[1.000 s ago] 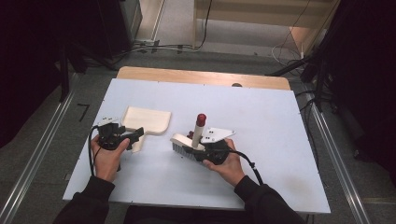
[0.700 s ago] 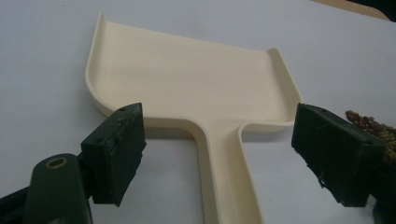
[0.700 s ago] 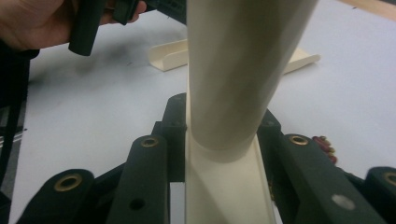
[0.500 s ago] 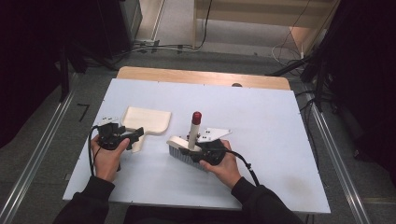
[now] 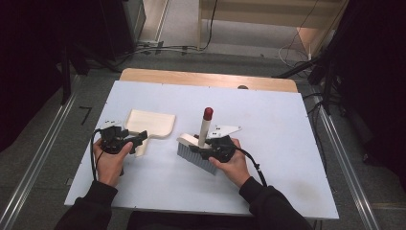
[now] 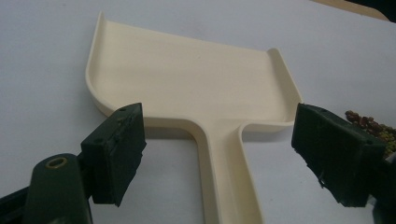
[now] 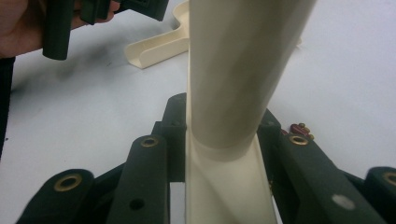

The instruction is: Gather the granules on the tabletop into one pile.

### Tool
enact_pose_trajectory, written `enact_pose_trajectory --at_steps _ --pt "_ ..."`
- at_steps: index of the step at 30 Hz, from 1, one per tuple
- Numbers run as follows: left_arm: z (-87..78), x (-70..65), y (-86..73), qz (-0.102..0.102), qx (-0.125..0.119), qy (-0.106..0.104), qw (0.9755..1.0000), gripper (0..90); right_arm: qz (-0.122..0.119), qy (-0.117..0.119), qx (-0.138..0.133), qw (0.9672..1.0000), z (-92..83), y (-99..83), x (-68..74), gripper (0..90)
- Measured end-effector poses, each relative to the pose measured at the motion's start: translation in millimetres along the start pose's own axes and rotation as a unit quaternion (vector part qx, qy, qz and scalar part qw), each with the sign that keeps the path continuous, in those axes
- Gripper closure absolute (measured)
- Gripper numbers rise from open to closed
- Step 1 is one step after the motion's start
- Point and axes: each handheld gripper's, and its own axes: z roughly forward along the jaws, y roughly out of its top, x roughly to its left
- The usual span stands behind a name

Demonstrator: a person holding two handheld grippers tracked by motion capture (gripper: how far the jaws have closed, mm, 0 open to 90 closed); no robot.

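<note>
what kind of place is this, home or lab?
Likely a lab or recording rig, not a home: a bare white table between metal floor rails, loose cables on the floor behind it, and dark curtains at both sides.

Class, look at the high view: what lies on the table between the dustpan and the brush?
Nothing: bare white table separates the dustpan and the brush there.

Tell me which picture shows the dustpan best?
The left gripper view: the cream dustpan spreads wide there, tray, raised rim and handle all clear. The high view shows it small, flat on the table. The right gripper view catches a piece behind the brush handle.
</note>
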Motion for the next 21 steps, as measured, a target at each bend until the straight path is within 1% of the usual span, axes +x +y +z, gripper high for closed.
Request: enact_pose_trajectory --at_steps 7,9,11,14,18,21 --pt "0.7 -0.1 -0.2 -0.002 -0.001 0.000 1.0000 18.3 0.001 0.005 0.002 1.0000 -0.2 0.8 -6.4 64.2" --pt "0.5 -0.1 -0.2 -0.001 0.000 0.000 1.0000 18.3 0.000 0.002 0.002 1.0000 -1.2 1.6 -8.2 64.2" --pt "0.6 0.0 -0.2 -0.001 0.000 0.000 1.0000 18.3 -0.008 -0.005 0.002 1.0000 -2.4 3.4 -10.5 64.3" --pt "0.6 0.1 -0.3 -0.001 0.000 0.000 1.0000 18.3 -0.009 -0.007 0.004 0.9999 -3.1 4.8 -15.7 64.2" --pt "0.4 0.3 -0.2 -0.001 0.000 0.000 1.0000 18.3 -0.005 -0.001 0.003 1.0000 -2.0 4.5 -23.3 64.2" --pt "0.6 0.3 -0.2 -0.001 0.000 0.000 1.0000 18.3 -0.009 0.000 0.000 1.0000 -1.9 4.7 -26.6 64.2"
